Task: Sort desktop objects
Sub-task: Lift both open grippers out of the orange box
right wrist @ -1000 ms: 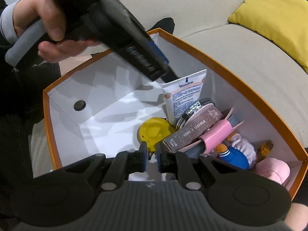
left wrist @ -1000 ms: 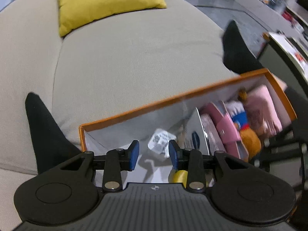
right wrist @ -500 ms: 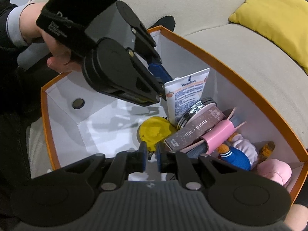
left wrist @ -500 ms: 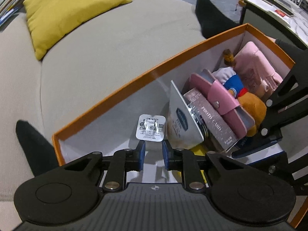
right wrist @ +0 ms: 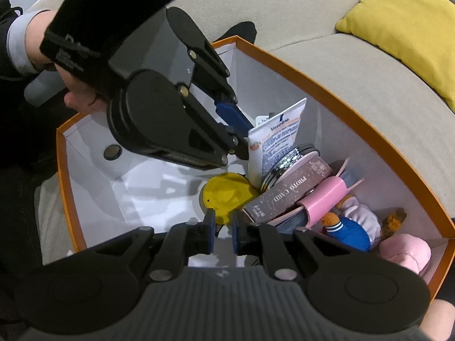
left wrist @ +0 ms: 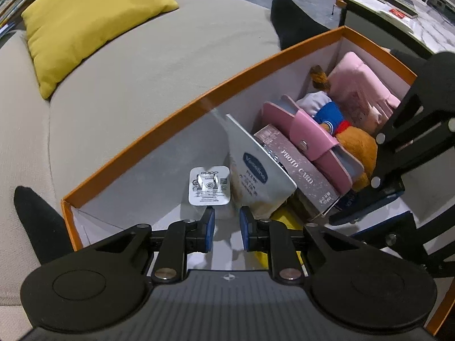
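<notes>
Your left gripper (left wrist: pixel 227 228) is clamped on the white charger (left wrist: pixel 209 186): the pads look pressed on its body, prongs facing away from you. The charger sits low in the orange box (left wrist: pixel 170 130), against the long wall and touching or just beside the Vaseline tube (left wrist: pixel 256 176). Your right gripper (right wrist: pixel 223 228) has its pads drawn together with nothing between them, and it hangs over the near side of the box just above the yellow disc (right wrist: pixel 224 196). My read is that this is the placing step for the charger, slotting it into the row that runs tube, photo card box (left wrist: pixel 298 170), pink wallet (left wrist: pixel 312 136), plush toy (left wrist: pixel 355 147). I can't rule out a pick instead, the pictures don't settle it. I also can't tell whether the charger's base is already on the floor of the box, since your fingers hide it. If you're placing, set it down until it bears on the floor, then open wide enough to clear both sides and pull back along the fingers, not sideways. The tube leans right next to it and a sideways nudge would likely tip it onto the charger. Keep the right gripper where it is or back it off, it's close to the left one's exit path and the empty half of the box is the only free room
</notes>
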Action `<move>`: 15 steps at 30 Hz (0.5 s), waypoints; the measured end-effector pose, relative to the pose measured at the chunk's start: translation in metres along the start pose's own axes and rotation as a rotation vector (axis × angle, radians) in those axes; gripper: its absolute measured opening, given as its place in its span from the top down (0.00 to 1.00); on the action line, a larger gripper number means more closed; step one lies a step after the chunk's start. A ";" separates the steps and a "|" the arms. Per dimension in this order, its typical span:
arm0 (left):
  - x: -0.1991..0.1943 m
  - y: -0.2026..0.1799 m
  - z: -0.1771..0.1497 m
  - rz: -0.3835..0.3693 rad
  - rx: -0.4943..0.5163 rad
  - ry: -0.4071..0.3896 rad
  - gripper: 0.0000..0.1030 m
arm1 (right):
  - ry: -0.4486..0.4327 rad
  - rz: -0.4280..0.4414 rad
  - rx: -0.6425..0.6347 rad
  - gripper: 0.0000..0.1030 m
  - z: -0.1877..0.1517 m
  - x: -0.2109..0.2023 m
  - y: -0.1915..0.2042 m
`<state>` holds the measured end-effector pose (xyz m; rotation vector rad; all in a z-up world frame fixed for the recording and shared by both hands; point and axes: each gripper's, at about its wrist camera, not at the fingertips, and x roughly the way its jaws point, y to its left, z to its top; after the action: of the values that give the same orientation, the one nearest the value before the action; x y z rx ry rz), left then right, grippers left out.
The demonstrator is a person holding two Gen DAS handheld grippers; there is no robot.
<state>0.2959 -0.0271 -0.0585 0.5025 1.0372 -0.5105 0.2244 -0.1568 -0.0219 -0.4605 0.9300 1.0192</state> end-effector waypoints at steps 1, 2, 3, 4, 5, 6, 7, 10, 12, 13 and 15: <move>0.001 0.001 0.000 0.000 -0.002 -0.001 0.79 | 0.000 -0.002 -0.001 0.88 0.000 0.000 0.000; 0.001 0.002 0.000 -0.003 -0.007 -0.004 0.79 | 0.000 -0.003 -0.001 0.87 0.000 0.000 0.001; 0.003 0.003 0.000 -0.005 -0.009 -0.007 0.79 | 0.001 -0.004 0.000 0.87 0.000 0.001 0.001; 0.004 0.003 -0.001 -0.005 -0.003 -0.009 0.79 | 0.003 -0.005 0.000 0.87 -0.001 0.001 0.000; 0.005 0.003 -0.001 -0.001 0.006 -0.009 0.79 | 0.004 -0.006 0.001 0.87 -0.001 0.002 0.000; 0.005 0.002 0.000 0.002 0.010 -0.008 0.79 | 0.005 -0.007 0.003 0.87 -0.001 0.002 0.000; 0.006 0.002 0.000 0.004 0.013 -0.007 0.79 | 0.006 -0.010 0.005 0.87 -0.001 0.003 0.000; 0.007 0.005 0.000 0.003 -0.021 0.007 0.79 | 0.008 -0.021 0.018 0.87 -0.002 0.004 0.000; 0.004 0.006 -0.001 0.000 -0.038 0.002 0.79 | 0.007 -0.025 0.026 0.87 -0.003 0.002 -0.001; 0.001 0.006 -0.002 0.001 -0.040 -0.004 0.79 | 0.007 -0.028 0.029 0.87 -0.004 0.001 -0.001; -0.006 0.005 -0.004 0.008 -0.050 -0.006 0.79 | 0.006 -0.037 0.031 0.85 -0.005 -0.002 0.000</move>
<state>0.2938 -0.0193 -0.0541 0.4598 1.0391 -0.4778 0.2219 -0.1616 -0.0236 -0.4532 0.9381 0.9688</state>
